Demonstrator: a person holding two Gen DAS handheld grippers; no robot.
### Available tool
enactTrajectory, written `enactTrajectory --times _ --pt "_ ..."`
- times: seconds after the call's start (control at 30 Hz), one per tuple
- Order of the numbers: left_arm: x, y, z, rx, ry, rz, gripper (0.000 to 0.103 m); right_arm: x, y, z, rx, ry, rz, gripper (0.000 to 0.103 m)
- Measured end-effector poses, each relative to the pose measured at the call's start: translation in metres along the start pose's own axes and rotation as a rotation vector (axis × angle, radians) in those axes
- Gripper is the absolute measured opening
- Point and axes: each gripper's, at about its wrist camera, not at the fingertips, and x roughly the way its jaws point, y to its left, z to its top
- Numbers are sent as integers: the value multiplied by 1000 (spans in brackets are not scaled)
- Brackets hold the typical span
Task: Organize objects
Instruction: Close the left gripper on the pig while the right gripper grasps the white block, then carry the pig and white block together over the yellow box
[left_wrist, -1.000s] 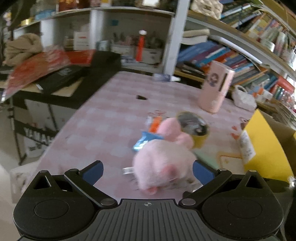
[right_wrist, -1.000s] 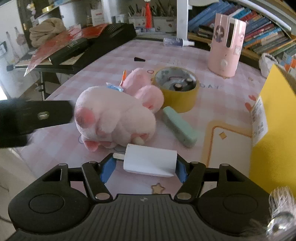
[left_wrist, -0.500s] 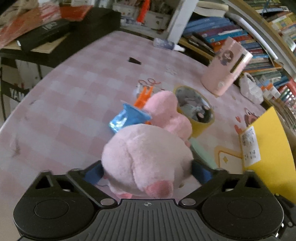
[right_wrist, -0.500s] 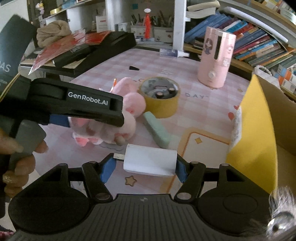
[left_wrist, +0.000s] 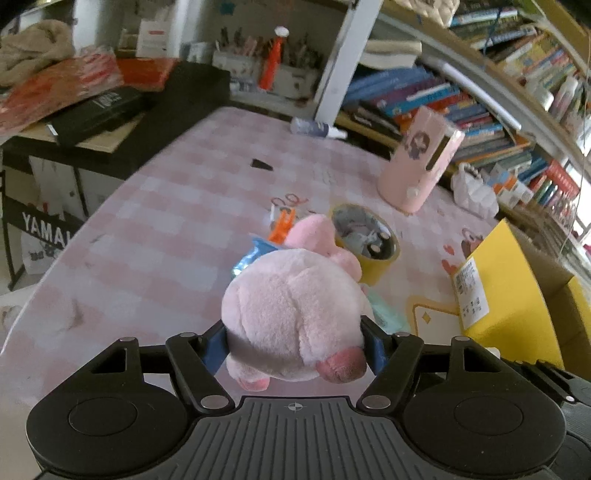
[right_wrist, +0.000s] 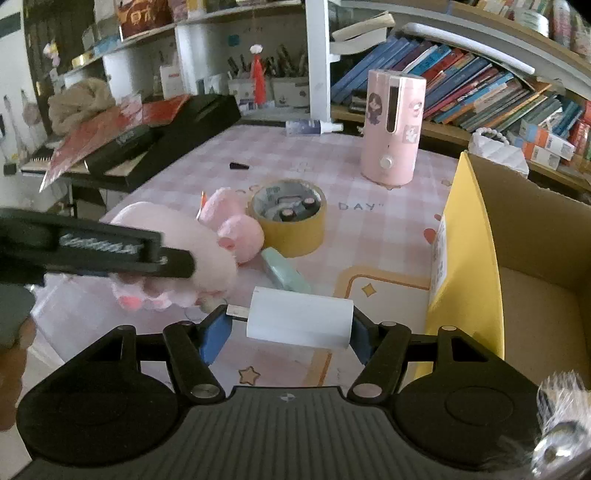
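Cataloguing: items on the pink checked tablecloth (right_wrist: 369, 229) during a sort into the box.

Left gripper (left_wrist: 295, 338): closed around the rump of the soft pink plush pig (left_wrist: 295, 302); the blue pads are pressed into the fur on both sides, a hold suited to a body that squashes and is best clamped at its widest part.

Plush pig, position: seen in the right wrist view (right_wrist: 177, 240) under the left tool, at or just above the cloth; whether it is lifted clear cannot be told. Its head is turned toward the tape roll.

Right gripper (right_wrist: 290, 328): closed on the white rectangular plastic charger block (right_wrist: 300, 321), held crosswise by its short ends, metal plug pointing left, so the flat faces are gripped squarely.

Charger, position: carried above the cloth, near the box's yellow flap.

Open cardboard box with yellow outer wall (right_wrist: 469, 258): set at the right edge of the table, mouth up; judged the intended container, as both held items are close to it.

Wide yellow tape roll (right_wrist: 291, 229): lying flat, small batteries stored in its core, just beyond the pig.

Pale green oblong bar (right_wrist: 284, 271): lying between pig and box, not yet collected.

Tall pink cylindrical appliance (right_wrist: 393, 129): standing upright, well back.
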Motion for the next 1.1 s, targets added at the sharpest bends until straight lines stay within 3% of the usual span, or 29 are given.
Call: enactTrajectory --times 0.43,0.73,1.1 --pt "-59 18 -30 -1 -78 -49 71 -42 32 -14 -2 -72 -9 64" --pt "-108 27 -62 35 -108 -100 71 -88 48 -44 70 -98 -57 64" --pt "-141 22 -93 105 -95 -186 71 -142 64 -87 148 -123 -137 64"
